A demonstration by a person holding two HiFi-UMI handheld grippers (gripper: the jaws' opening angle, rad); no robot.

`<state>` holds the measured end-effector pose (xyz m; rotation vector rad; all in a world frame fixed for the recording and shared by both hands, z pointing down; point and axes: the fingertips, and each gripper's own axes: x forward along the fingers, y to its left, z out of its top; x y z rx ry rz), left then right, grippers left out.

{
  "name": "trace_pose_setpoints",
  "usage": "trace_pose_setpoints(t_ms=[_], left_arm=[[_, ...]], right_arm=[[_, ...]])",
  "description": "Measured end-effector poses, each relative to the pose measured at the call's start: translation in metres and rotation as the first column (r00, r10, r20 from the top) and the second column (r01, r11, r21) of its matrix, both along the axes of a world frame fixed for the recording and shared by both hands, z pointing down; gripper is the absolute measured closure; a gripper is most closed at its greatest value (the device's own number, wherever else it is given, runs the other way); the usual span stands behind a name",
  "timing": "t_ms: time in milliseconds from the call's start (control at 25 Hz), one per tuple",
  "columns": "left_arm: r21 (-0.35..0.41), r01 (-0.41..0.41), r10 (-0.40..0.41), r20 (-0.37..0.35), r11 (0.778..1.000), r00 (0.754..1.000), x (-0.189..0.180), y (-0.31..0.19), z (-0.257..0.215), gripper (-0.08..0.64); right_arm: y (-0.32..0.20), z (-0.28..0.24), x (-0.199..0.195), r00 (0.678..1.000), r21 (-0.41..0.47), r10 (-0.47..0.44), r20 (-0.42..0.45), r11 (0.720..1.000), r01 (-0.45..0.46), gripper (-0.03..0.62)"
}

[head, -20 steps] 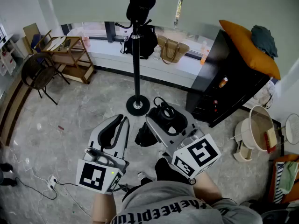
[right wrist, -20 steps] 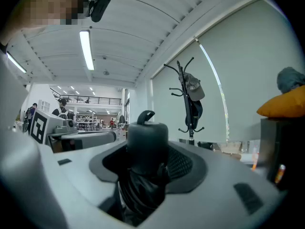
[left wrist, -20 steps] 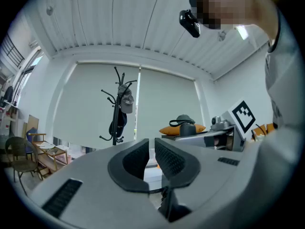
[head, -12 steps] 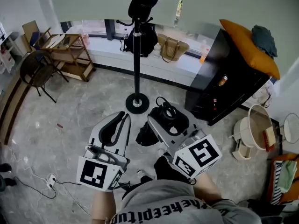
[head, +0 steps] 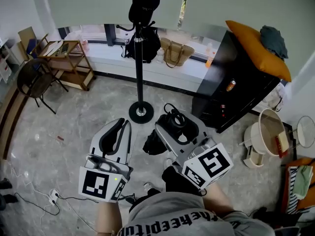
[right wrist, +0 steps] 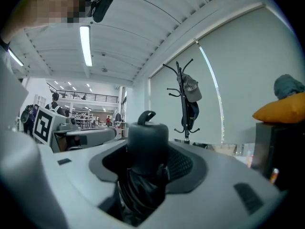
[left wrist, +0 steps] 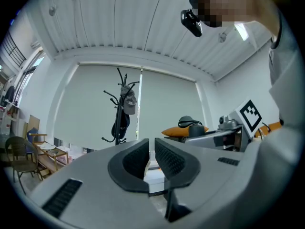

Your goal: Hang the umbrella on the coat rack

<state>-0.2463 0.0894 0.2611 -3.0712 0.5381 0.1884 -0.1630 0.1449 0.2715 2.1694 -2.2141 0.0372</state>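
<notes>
A folded black umbrella (head: pixel 156 142) lies level in my right gripper (head: pixel 178 127), which is shut on it. In the right gripper view its round handle (right wrist: pixel 147 140) with a wrist loop fills the space between the jaws, and the gathered cloth hangs below. My left gripper (head: pixel 113 137) is beside it, shut and empty, its pads (left wrist: pixel 167 157) almost touching. The black coat rack (head: pixel 138 63) stands ahead on a round base, with a grey cap and a dark bag on its hooks. It also shows as the coat rack (left wrist: pixel 124 109) ahead of the left jaws and the coat rack (right wrist: pixel 185 104) ahead of the right.
A black cabinet (head: pixel 239 90) topped by an orange cushion stands to the right. At the left are a wooden trolley (head: pixel 69 63) and a dark chair (head: pixel 34 80). A tan handbag (head: pixel 174 51) sits on the window sill. A white bin (head: pixel 269 135) is at the right, a cable (head: pixel 49 198) on the floor.
The head view has shifted a little, so the coat rack sits slightly further left. Both grippers keep their places, and the umbrella stays in the right one.
</notes>
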Motion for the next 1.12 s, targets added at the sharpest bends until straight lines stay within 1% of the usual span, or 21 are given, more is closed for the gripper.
trace_pose_setpoints(t_ms=[160, 320, 400, 560, 640, 800, 960, 1120], left_arm=[[0.023, 0.037, -0.037, 0.001, 0.999, 0.999, 0.011, -0.007, 0.000, 0.522], [0.037, 0.086, -0.088, 0.032, 0.996, 0.996, 0.030, -0.019, 0.001, 0.538], [0.024, 0.106, -0.107, 0.044, 0.994, 0.993, 0.040, -0.026, 0.002, 0.545], [-0.018, 0.121, -0.120, 0.033, 0.993, 0.992, 0.065, -0.037, 0.003, 0.545], [-0.018, 0.133, -0.132, 0.029, 0.991, 0.991, 0.079, -0.042, 0.003, 0.545], [-0.020, 0.185, -0.184, 0.052, 0.982, 0.982, 0.100, -0.055, 0.008, 0.545], [-0.026, 0.215, -0.213, 0.046, 0.976, 0.976, 0.121, -0.064, 0.008, 0.545], [-0.016, 0.241, -0.240, 0.040, 0.971, 0.970, 0.141, -0.072, 0.005, 0.545]], right_arm=[[-0.007, 0.006, 0.015, 0.999, -0.024, -0.014, -0.040, 1.000, 0.013, 0.362], [-0.021, 0.008, 0.039, 0.999, -0.028, -0.040, -0.026, 0.999, 0.039, 0.362], [-0.027, 0.007, 0.049, 0.998, -0.019, -0.062, -0.016, 0.998, 0.062, 0.362], [-0.041, 0.003, 0.072, 0.994, -0.008, -0.106, -0.019, 0.994, 0.106, 0.362], [-0.048, 0.003, 0.083, 0.991, -0.010, -0.127, -0.030, 0.992, 0.127, 0.362], [-0.061, 0.003, 0.108, 0.987, -0.016, -0.155, -0.039, 0.988, 0.155, 0.362], [-0.074, 0.003, 0.131, 0.983, -0.013, -0.180, -0.032, 0.984, 0.180, 0.362], [-0.087, 0.004, 0.153, 0.977, -0.011, -0.209, -0.030, 0.978, 0.209, 0.362]])
